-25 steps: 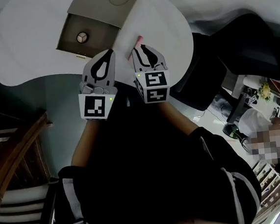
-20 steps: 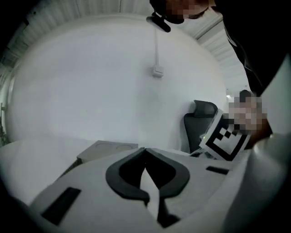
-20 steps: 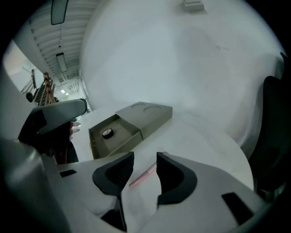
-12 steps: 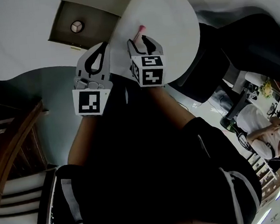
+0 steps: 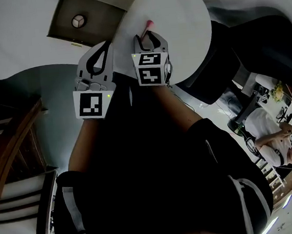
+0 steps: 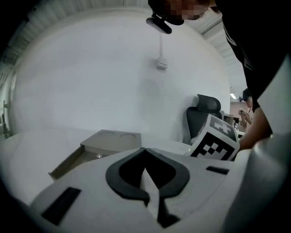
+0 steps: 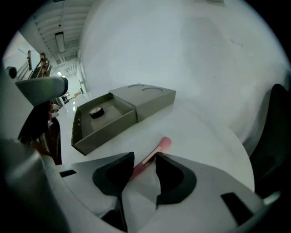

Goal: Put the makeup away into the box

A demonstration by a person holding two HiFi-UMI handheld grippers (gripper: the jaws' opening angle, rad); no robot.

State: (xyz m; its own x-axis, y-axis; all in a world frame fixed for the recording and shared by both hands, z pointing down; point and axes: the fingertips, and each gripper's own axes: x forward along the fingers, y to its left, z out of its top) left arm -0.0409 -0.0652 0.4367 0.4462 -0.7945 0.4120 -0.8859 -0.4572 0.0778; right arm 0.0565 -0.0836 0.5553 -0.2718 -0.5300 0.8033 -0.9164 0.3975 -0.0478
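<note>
The right tool (image 7: 144,158) has come down over the pink brush (image 7: 158,148) on the tabletop (image 7: 204,136) near the box (image 7: 104,129). Its half-open jaws have just been closing round the brush without pinching it yet, so a grab looks next. The left tool (image 6: 144,152) is closed and empty.

No word, brand name or number could be read anywhere in the scene. The only printed marks were the black-and-white square patterns on the near face of the left gripper (image 5: 107,43) and on the near faces of the right gripper (image 5: 146,35). They held no letters or digits.
</note>
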